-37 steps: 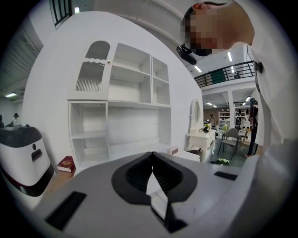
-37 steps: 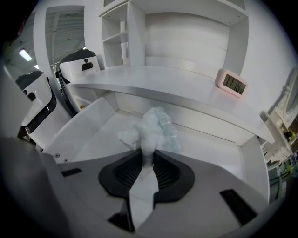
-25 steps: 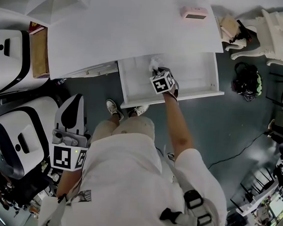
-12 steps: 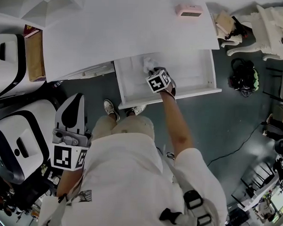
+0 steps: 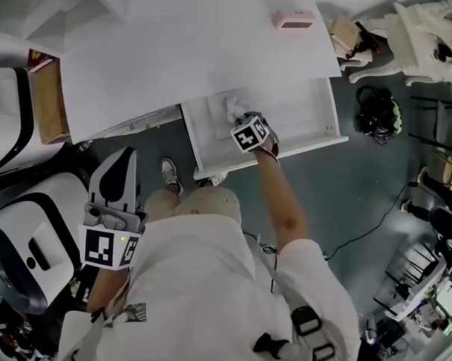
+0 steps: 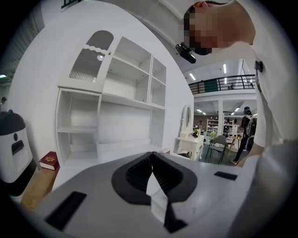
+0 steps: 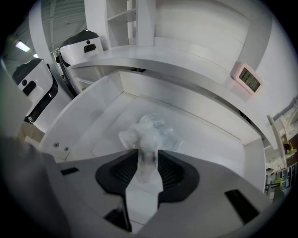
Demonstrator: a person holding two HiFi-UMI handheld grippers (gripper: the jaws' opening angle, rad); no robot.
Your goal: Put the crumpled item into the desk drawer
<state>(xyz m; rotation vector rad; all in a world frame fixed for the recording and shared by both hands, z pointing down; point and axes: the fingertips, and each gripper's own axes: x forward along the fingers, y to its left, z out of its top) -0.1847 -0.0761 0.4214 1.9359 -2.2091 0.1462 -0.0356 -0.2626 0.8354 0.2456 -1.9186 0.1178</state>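
The white drawer (image 5: 307,116) stands pulled out from under the white desk (image 5: 194,47), its inside facing up. The crumpled item (image 5: 233,107), a pale, translucent wad, is inside the drawer, over its left rear part near the back wall. The right gripper (image 5: 240,117) reaches steeply down into the drawer from the front edge. In the right gripper view the wad (image 7: 151,132) sits between the pads with its narrow lower end pinched there and its fuller part bulging out past the tips of the right gripper (image 7: 148,155). The jaws have just been opening and stand partly apart. Whether the wad touches the drawer (image 7: 93,125) floor cannot be told. The left gripper (image 5: 126,157) hangs well apart from the drawer, at the person's side, and its jaws meet at the tips with nothing between them (image 6: 152,158). A small pink clock (image 5: 293,20) rests on the desk behind the drawer
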